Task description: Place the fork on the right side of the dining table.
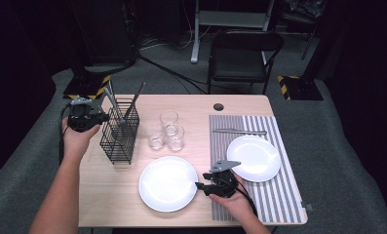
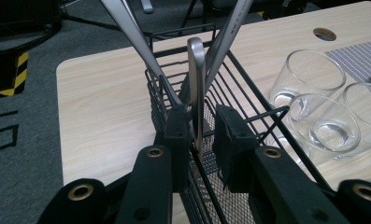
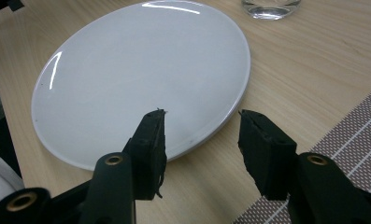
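A black wire caddy stands at the table's left with steel utensils leaning in it. In the left gripper view one upright utensil handle rises between the pads of my left gripper. The left pad sits close against it and a gap shows before the right pad. From above, my left gripper reaches the caddy's left side. My right gripper hangs open over the near rim of a white plate with nothing held. It sits at that plate's right edge, as my right gripper shows from above.
Three clear glasses stand in the table's middle, right of the caddy. A second white plate and a steel utensil lie on a striped placemat. A black folding chair stands behind the table.
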The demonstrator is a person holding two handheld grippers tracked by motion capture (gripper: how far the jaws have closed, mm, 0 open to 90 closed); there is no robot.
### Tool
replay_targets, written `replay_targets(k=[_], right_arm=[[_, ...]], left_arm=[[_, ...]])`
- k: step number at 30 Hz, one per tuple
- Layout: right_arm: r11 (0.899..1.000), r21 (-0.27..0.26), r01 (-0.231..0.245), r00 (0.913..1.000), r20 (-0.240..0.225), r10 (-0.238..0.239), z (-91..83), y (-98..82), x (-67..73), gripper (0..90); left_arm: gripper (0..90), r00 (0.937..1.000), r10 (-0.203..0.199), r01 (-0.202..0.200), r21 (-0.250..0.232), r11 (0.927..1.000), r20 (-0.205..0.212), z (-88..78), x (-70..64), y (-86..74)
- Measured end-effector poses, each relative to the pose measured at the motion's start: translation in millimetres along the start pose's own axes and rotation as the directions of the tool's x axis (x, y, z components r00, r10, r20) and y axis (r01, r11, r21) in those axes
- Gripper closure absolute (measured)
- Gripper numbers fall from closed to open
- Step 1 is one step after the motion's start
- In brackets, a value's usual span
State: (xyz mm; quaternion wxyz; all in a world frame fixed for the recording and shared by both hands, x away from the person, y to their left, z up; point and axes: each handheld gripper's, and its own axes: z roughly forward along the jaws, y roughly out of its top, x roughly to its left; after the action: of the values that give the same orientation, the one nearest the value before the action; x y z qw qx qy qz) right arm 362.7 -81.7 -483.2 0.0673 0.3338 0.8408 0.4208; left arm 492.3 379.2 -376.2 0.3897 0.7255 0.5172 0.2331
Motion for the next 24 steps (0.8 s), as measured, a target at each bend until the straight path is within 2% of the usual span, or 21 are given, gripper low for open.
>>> replay_targets(k=[11, 17, 22, 24], right_arm=[[1.0, 0.001, -0.006, 1.0, 0.001, 0.006, 0.3, -0.5, -0.8, 50.6], [1.0, 0.001, -0.001, 1.0, -0.002, 0.001, 1.0, -0.8, -1.8, 50.7], [1.0, 0.007, -0.016, 0.9999, -0.001, 0.016, 1.0, -1.0, -2.0, 51.0], [1.0, 0.005, -0.013, 0.9999, -0.002, 0.013, 1.5, -0.9, -2.5, 51.1]], left_arm=[[83.1, 0.9999, 0.002, -0.002, -0.008, 1.0, -0.017, 4.3, -0.2, 0.7], [84.4, 0.9999, 0.0, 0.0, -0.012, 0.9999, -0.011, 4.7, -0.1, 0.7], [85.9, 0.9999, 0.014, -0.014, -0.018, 0.9997, 0.004, 5.3, -5.2, 1.8], [86.1, 0.9993, 0.036, -0.036, -0.016, 0.9992, 0.002, 5.4, -8.4, 2.4]])
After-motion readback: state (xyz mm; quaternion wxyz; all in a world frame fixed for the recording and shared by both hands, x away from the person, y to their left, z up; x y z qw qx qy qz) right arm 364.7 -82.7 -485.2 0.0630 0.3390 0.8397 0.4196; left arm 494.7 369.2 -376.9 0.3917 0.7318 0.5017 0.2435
